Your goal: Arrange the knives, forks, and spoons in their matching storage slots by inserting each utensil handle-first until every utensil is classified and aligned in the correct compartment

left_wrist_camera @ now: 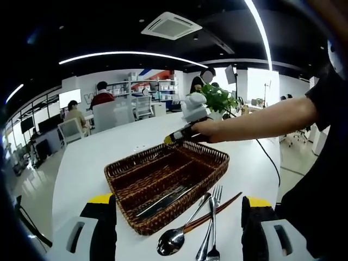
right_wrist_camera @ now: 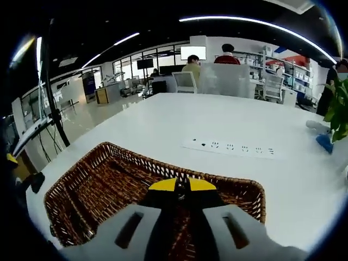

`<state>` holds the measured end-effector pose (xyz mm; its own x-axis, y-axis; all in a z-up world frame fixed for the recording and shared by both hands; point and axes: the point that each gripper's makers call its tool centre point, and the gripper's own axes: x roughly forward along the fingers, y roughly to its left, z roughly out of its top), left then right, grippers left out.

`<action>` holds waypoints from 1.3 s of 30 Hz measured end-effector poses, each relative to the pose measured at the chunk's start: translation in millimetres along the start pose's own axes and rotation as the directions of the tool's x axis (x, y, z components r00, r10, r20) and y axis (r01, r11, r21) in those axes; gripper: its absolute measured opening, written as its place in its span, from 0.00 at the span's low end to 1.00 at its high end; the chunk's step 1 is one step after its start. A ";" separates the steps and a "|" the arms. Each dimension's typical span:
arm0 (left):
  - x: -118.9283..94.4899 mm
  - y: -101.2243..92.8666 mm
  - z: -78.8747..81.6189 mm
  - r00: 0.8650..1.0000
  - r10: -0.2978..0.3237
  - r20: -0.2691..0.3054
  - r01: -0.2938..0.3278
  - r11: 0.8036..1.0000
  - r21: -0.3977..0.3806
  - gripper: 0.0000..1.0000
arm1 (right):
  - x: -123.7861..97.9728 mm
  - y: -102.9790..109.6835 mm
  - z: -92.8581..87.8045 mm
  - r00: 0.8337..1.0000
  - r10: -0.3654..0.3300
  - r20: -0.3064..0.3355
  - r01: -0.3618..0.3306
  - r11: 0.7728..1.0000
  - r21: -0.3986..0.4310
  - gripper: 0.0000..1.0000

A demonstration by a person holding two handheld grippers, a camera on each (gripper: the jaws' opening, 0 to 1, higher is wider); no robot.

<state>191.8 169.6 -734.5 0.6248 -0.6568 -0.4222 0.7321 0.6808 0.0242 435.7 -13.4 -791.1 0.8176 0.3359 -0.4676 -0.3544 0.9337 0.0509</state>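
Observation:
A brown wicker basket (left_wrist_camera: 142,179) stands on the white table, with metal utensils (left_wrist_camera: 163,200) lying along its near side. In front of it on the table lie a spoon (left_wrist_camera: 173,242), a fork (left_wrist_camera: 213,225) and a long brown-handled piece (left_wrist_camera: 220,207). My left gripper (left_wrist_camera: 178,231) hangs open and wide above these loose utensils, touching none. A hand holds my right gripper (left_wrist_camera: 173,138) over the basket's far rim. In the right gripper view that gripper (right_wrist_camera: 182,186) is shut, yellow tips together over the basket (right_wrist_camera: 92,187); I see nothing between them.
A white power strip (right_wrist_camera: 231,147) lies on the table beyond the basket. A potted plant (left_wrist_camera: 218,99) stands at the far side, and a black cable (left_wrist_camera: 270,159) runs off the right edge. Chairs, desks and seated people fill the room behind.

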 end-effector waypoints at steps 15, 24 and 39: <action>-1.2 -7.6 -0.9 1.000 -0.020 -0.001 0.020 1.000 -0.003 1.00 | -67.9 36.9 2.3 0.989 0.105 0.106 -0.098 0.993 -0.066 0.41; 0.5 -10.7 3.2 1.000 -0.030 0.006 0.030 1.000 -0.010 1.00 | -111.2 53.9 1.4 0.978 0.149 0.145 -0.130 0.982 -0.134 0.55; 18.6 -14.6 16.2 0.998 -0.055 0.038 0.056 0.998 -0.035 1.00 | -176.1 60.2 -15.5 0.968 0.202 0.150 -0.174 0.968 -0.179 0.79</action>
<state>197.1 142.2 -728.1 0.5937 -0.7049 -0.3882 0.7560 0.6538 -0.0311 263.3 -18.3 -719.4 0.7879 0.5322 -0.3099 -0.5669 0.8233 -0.0276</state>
